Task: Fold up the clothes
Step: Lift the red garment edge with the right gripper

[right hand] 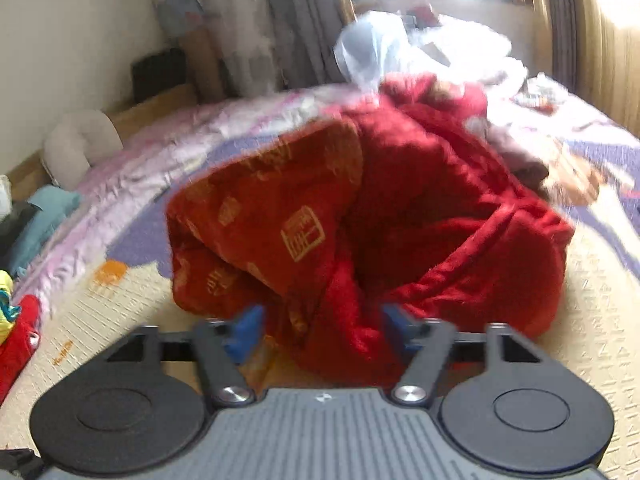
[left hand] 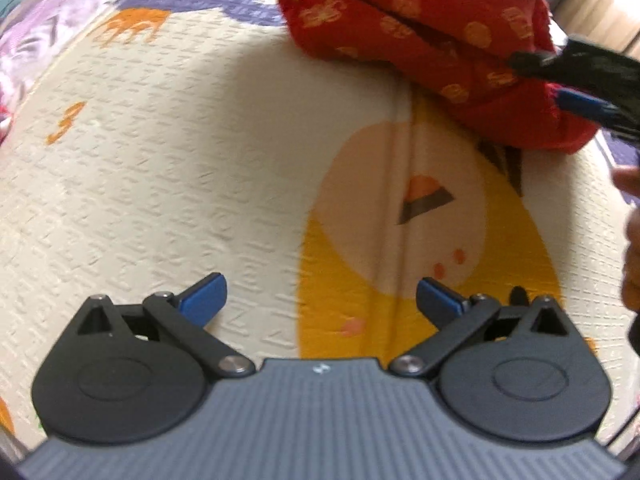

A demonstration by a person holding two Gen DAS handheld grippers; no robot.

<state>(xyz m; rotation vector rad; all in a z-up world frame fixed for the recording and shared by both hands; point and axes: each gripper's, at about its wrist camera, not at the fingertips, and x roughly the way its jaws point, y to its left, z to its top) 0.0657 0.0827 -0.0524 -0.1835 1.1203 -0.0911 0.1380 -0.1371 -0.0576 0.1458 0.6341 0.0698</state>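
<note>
A red garment with gold patterns (right hand: 380,216) lies bunched in a heap on a cream play mat (right hand: 600,320). My right gripper (right hand: 322,332) is open with its blue pads on either side of the heap's near edge; cloth lies between the jaws. In the left wrist view the same garment (left hand: 420,32) sits at the top right, with the right gripper (left hand: 560,80) against its right side. My left gripper (left hand: 322,298) is open and empty, above the mat, well short of the garment.
The mat (left hand: 160,180) has a yellow and peach animal print and a crease running down it. A purple floral bedspread (right hand: 160,144) surrounds it. Other clothes (right hand: 24,240) lie at the left edge. White bags and bedding (right hand: 420,52) are piled behind the heap.
</note>
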